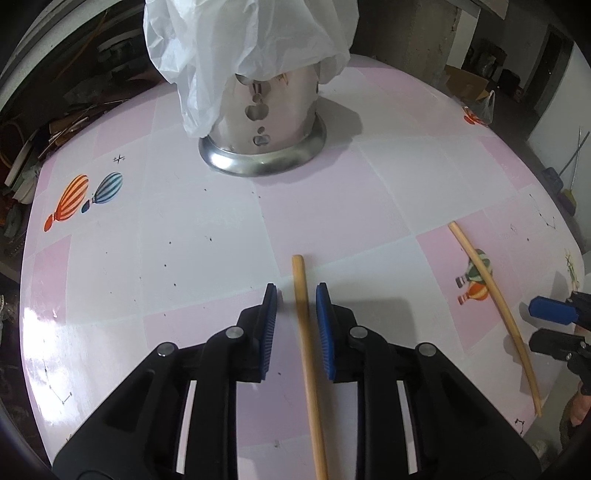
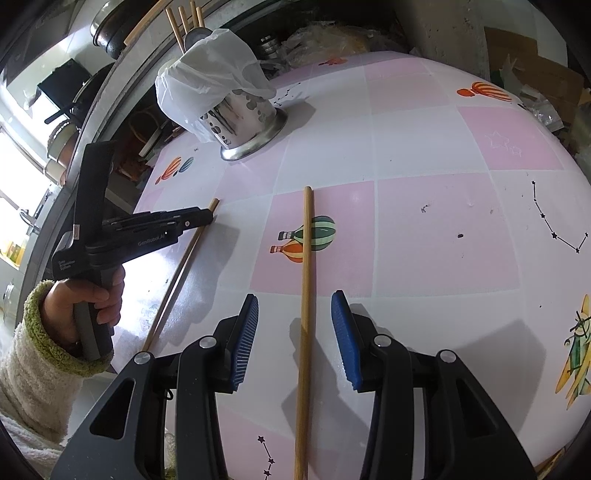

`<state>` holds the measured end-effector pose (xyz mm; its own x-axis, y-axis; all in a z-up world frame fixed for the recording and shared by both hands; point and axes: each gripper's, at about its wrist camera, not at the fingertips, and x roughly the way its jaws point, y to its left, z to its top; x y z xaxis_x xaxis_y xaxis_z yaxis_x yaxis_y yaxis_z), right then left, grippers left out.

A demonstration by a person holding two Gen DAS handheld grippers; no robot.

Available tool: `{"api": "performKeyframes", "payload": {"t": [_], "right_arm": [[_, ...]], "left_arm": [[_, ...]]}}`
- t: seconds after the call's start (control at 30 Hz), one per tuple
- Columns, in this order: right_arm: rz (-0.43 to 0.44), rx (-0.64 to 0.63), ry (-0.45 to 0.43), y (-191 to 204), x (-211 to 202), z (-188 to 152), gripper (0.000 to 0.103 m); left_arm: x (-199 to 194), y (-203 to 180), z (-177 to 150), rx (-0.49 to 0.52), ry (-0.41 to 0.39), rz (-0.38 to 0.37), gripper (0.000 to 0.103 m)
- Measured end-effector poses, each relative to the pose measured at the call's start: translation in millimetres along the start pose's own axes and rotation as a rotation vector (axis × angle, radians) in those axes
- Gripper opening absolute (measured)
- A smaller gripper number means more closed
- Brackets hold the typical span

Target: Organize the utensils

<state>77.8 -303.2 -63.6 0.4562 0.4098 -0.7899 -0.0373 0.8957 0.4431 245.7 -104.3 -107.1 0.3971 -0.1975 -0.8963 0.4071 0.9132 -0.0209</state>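
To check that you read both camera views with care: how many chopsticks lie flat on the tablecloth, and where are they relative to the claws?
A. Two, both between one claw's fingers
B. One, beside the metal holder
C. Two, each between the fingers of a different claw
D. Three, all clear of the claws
C: one chopstick lies inside the left claw, the other chopstick inside the right claw.

1. a counter [image 2: 424, 140] under a glossy pink-and-white checked cover printed with hot-air balloons and star patterns fills both views.
2. bright daylight comes through a window [image 2: 14, 177] at far left.
3. a brown cardboard box [image 1: 467, 83] sits beyond the counter beside a grey concrete pillar [image 1: 424, 33].
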Motion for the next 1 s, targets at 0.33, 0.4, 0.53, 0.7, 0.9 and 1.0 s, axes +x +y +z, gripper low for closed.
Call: {"api": "performKeyframes", "payload": {"t": [0.33, 0.4, 0.53, 0.7, 0.9, 1.0], "right_arm": [[0.007, -0.002, -0.007, 0, -2, 0, 0.041], [0.007, -0.001, -0.009, 0, -2, 0, 0.041], [0.008, -0.004, -0.015, 2, -4, 0, 0.041], [0.007, -0.007, -0.020, 2, -7, 0, 0.041], [0.002, -0.004, -0.030, 1, -11, 1, 0.041], [0.000, -0.002, -0.033, 1, -12, 1, 0.041]], "left_arm": [[-2, -8, -5, 0.057, 0.001, 0.021, 0.014], [-3, -11, -7, 0.069, 0.000, 0.022, 0.009], [-3, -12, -10, 0.070, -0.008, 0.030, 0.007], [-5, -13, -14, 0.055, -0.029, 0.038, 0.005], [-12, -12, -15, 0.045, -0.053, 0.033, 0.005], [-28, -10, -10, 0.031, -0.102, 0.028, 0.005]]}}
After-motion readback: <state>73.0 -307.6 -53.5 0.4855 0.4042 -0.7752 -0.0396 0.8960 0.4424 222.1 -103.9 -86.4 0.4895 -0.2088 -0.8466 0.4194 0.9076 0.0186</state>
